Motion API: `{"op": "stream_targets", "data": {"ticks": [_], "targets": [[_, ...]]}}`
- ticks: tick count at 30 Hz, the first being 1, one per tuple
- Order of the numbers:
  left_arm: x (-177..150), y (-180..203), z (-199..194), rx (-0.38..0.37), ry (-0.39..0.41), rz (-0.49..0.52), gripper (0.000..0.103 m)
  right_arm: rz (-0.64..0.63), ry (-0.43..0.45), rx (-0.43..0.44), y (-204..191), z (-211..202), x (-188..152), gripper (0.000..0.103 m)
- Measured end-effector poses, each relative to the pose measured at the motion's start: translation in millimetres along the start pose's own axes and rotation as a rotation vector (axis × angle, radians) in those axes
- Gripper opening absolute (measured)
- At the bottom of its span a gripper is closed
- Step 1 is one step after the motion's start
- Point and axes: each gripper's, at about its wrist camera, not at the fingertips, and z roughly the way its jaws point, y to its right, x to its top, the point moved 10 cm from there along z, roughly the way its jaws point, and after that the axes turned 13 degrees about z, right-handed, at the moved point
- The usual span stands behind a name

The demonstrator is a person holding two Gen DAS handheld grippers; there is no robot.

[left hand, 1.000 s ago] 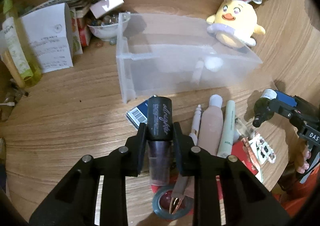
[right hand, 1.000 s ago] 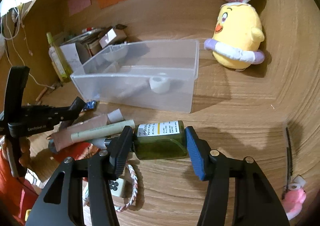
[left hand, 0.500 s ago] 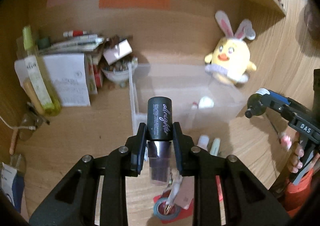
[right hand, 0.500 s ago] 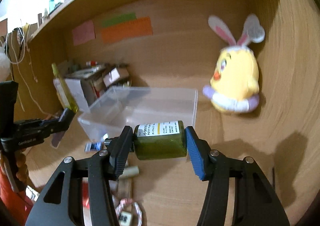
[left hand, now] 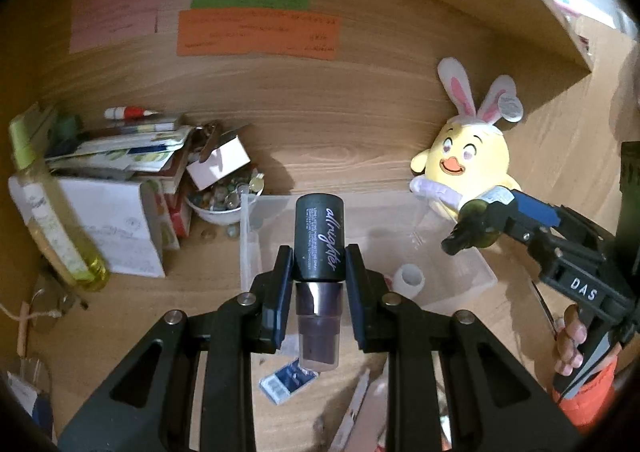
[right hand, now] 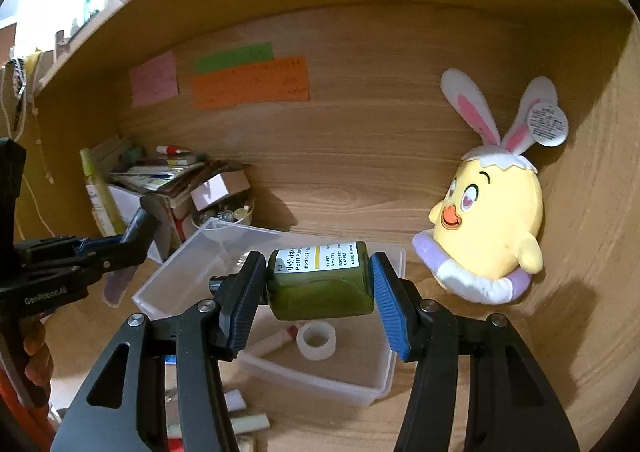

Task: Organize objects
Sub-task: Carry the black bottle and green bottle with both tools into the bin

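- Cutting off at the lower frame edge in the left wrist view: a blue-and-white packet, plus a slim pale item beside it, too blurred to name.
- Hiding partly behind the right gripper's fingers: pale tubes lying on the wooden desk in front of the bin.
- Showing illegible writing: pink, green and orange notes stuck on the back panel.
- Sitting open on the desk: clear plastic bin, holding a roll of white tape and a pale stick with a red tip.
- Sitting behind the bin's left end: white bowl filled with small round bits, a white box resting on it.
- Clamping, left gripper: pads pressing both sides of a dark spray bottle marked "allnighter", cap pointing away, above the bin's near left part.
- Clamping, right gripper: pads squeezing a green labelled bottle end to end, sideways above the bin.
- Leaning by the bin's far right corner: yellow chick plush with rabbit ears.
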Motion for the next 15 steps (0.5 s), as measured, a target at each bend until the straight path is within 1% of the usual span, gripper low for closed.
{"op": "stream_targets", "data": {"ticks": [2,5,8,12,15], "targets": [[3,1,13,-0.007,-0.023,0.002,0.025,-0.007,-0.015,-0.009,0,10,0,0.050],[2,1,33,-0.011,-0.065,0.007,0.025,-0.002,-0.063,-0.015,3,28,-5,0.050],[-5,3,55,-0.023,-0.117,0.008,0.025,-0.005,-0.109,-0.036,7,47,-12,0.050],[-16,5,80,-0.009,-0.180,0.034,0.025,-0.033,-0.158,-0.058,9,67,-24,0.050],[-23,8,93,-0.015,-0.217,0.042,0.025,-0.052,-0.193,-0.065,7,80,-32,0.050]]}}
